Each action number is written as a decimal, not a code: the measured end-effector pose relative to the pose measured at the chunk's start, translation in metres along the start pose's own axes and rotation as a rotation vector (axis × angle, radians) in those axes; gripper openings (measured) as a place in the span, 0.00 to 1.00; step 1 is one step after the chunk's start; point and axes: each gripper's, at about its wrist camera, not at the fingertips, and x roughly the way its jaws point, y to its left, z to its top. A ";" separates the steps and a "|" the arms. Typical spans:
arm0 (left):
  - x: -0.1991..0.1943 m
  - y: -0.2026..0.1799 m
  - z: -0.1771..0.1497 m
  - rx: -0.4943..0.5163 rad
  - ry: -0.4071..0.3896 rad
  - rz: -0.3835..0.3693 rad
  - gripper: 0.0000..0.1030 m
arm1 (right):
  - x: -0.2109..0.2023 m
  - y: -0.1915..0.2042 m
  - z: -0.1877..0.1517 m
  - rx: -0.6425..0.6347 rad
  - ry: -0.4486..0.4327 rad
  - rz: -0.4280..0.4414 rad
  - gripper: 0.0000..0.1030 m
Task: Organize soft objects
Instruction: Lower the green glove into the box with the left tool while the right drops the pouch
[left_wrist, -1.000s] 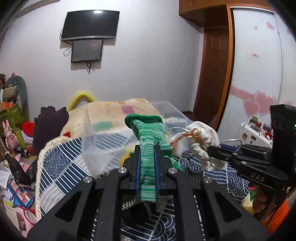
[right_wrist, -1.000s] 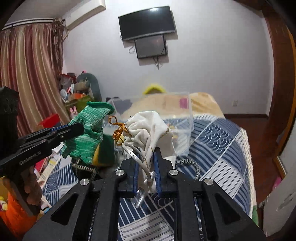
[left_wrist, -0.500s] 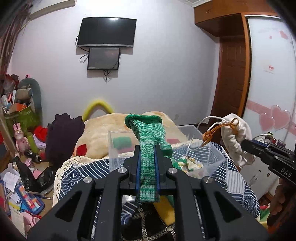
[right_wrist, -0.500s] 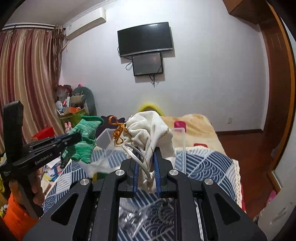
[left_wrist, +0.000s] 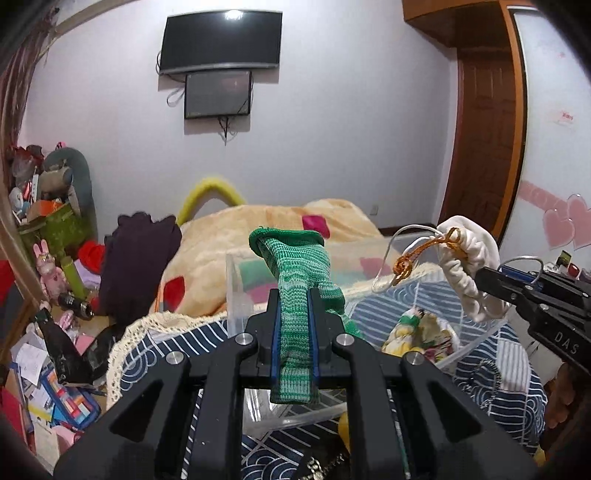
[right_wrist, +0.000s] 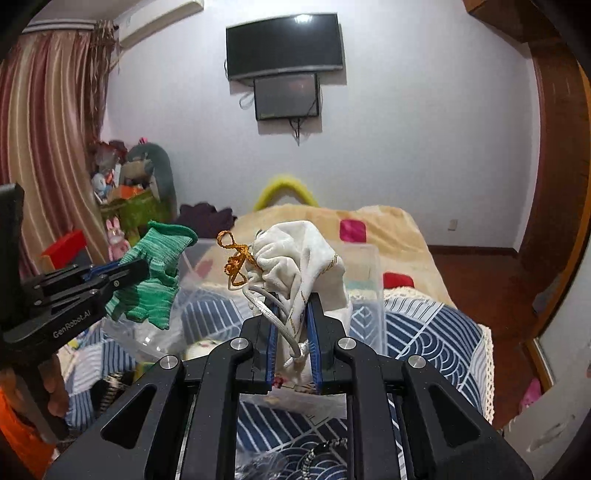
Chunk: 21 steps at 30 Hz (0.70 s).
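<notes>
A: What blocks the way ahead?
B: A clear plastic bin (left_wrist: 424, 295) on the patterned bed (right_wrist: 436, 332); its open top gives room from above.
A: And sideways?
B: Floor clutter (left_wrist: 55, 354) crowds the left.

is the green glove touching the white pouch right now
Apart. The right wrist view shows the green glove in the left tongs well left of the white pouch, with the clear bin visible between them.

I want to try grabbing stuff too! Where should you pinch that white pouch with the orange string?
Pinch the white pouch low, where the cloth bunches narrow, coming from below, as the right gripper does. Its puffy top is too fat, and the orange string and white cord are loose loops that could slip.
</notes>
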 end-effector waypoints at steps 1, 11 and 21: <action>0.005 0.001 -0.001 -0.002 0.012 0.001 0.12 | 0.006 0.001 -0.002 -0.005 0.018 -0.005 0.13; 0.043 0.006 -0.016 0.005 0.130 -0.003 0.12 | 0.030 -0.004 -0.014 -0.009 0.123 -0.018 0.15; 0.047 0.006 -0.021 -0.005 0.164 -0.015 0.19 | 0.016 0.004 -0.010 -0.053 0.102 -0.010 0.34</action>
